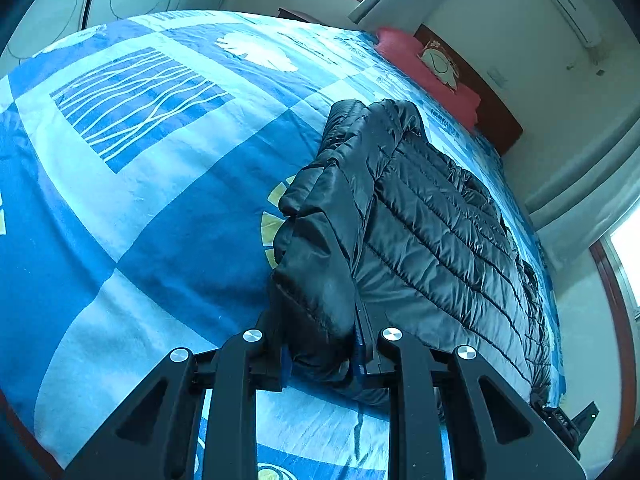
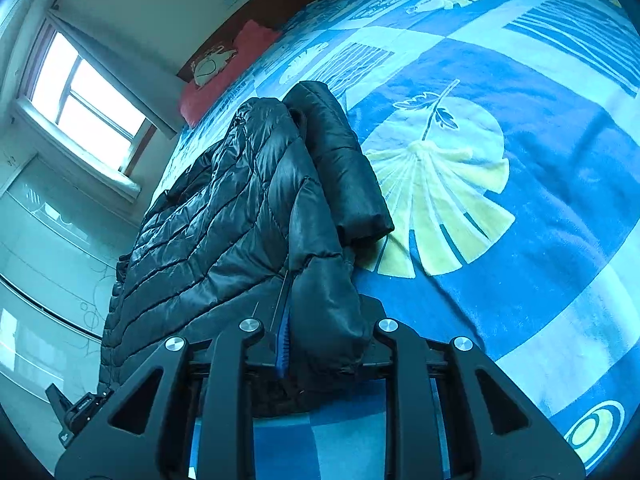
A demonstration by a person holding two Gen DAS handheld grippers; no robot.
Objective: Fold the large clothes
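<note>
Here is the black quilted puffer jacket (image 1: 432,232), lying on the bed with the blue-and-white patchwork leaf-print bedspread (image 1: 152,184), its shiny stitched panels running away from both cameras toward the headboard end. The left tongs (image 1: 320,356) are clamped on a bunched fold of the jacket's smooth black fabric, the cloth packed tight between the two fingers (image 1: 366,344), with a strip of blue pad showing at the inner face. The right tongs (image 2: 324,344) are likewise closed on a thick wad of the jacket (image 2: 224,232), a blue ridged pad just visible against the cloth. In the right wrist view a padded sleeve (image 2: 340,160) lies folded over along the jacket's edge, its cuff end resting on the bedspread (image 2: 540,200) beside a big pale-yellow leaf motif (image 2: 440,200). Beyond the jacket, at the head of the bed, sits a red pillow with a cartoon print (image 1: 432,68) against a dark wooden headboard (image 1: 496,116). A bright window (image 2: 84,92) with pale curtains stands off to the side of the jacket, on the wall past the bed's edge.
</note>
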